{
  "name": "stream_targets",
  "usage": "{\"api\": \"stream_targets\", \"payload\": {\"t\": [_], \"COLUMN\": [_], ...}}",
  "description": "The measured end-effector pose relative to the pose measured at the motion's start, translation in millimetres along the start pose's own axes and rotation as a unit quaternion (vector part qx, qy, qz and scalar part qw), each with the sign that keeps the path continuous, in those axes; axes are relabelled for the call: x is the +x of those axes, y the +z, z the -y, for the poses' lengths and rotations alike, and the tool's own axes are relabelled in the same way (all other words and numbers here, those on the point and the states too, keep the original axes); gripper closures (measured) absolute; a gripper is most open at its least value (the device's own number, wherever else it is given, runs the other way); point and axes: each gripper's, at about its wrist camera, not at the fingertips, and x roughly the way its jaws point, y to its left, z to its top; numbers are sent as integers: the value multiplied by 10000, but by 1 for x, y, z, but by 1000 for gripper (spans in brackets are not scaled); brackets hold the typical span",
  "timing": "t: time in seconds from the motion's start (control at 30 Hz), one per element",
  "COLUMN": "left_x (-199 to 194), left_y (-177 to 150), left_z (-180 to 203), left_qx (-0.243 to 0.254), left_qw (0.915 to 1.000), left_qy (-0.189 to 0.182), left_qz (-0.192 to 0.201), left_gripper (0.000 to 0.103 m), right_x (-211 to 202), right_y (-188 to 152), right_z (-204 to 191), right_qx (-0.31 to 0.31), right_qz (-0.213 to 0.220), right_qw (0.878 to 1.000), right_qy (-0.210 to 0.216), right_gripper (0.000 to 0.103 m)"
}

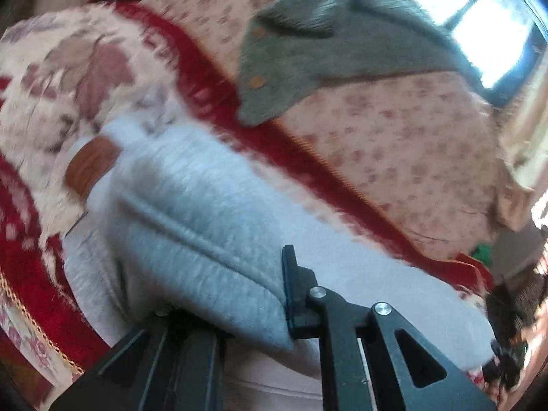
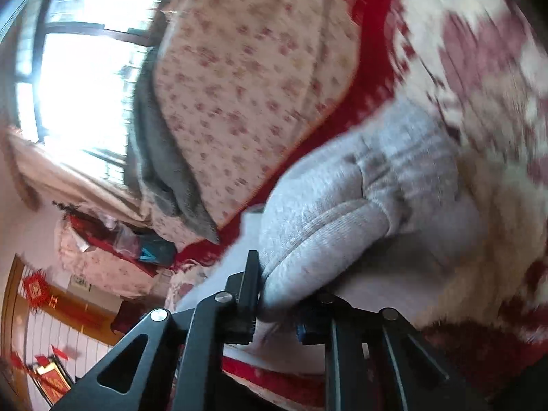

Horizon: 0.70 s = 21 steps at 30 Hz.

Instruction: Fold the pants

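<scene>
Light grey sweatpants (image 1: 191, 212) lie on a red and cream blanket (image 1: 68, 68), with a brown patch (image 1: 90, 164) at one end. My left gripper (image 1: 226, 308) is shut on a folded, seamed edge of the pants. The fabric covers its left finger, and only the right finger (image 1: 291, 291) shows. In the right wrist view the pants (image 2: 328, 205) bunch up, with a ribbed band (image 2: 411, 144) farther off. My right gripper (image 2: 277, 304) is shut on a thick fold of that grey fabric, which is squeezed between both fingers. Both views are blurred.
A darker grey knitted garment with tan buttons (image 1: 328, 41) lies on a floral sheet (image 1: 394, 144) beyond the pants, and shows again as a grey knit (image 2: 161, 171). A bright window (image 1: 479, 17) is behind the bed. Cluttered furniture and red decorations (image 2: 34, 287) stand at the side.
</scene>
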Motion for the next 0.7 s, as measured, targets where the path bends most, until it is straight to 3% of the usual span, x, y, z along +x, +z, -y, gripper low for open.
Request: {"api": "stream_targets", "payload": {"t": [0.1, 0.23, 0.43, 0.57, 0.63, 0.67, 0.7], "left_x": [-16, -25, -13, 4, 4, 0, -4], "left_y": [-5, -15, -25, -31, -32, -32, -32], "left_z": [1, -19, -47, -46, -44, -43, -42], "left_qx": [30, -154, -261, 40, 67, 104, 159], "left_qw": [9995, 9987, 9989, 9979, 9974, 9973, 9969], "left_qy": [-306, -422, -74, 381, 499, 561, 645], "left_qz": [-59, -244, -379, -523, -511, -464, -418], "left_gripper": [93, 93, 93, 90, 83, 69, 49], "right_x": [-10, -18, -24, -6, -1, 0, -3], "right_y": [2, -15, -58, -67, -65, -64, -63], "right_z": [-15, -20, 5, 37, 59, 65, 66], "right_qx": [-316, -521, -255, -54, 442, 595, 590], "right_qz": [-23, -203, -666, -787, -886, -989, -1051], "right_qw": [9995, 9984, 9973, 9926, 9908, 9879, 9844], "right_qy": [0, -71, -151, -921, -922, -1040, -1278], "right_gripper": [90, 90, 90, 89, 84, 75, 55]}}
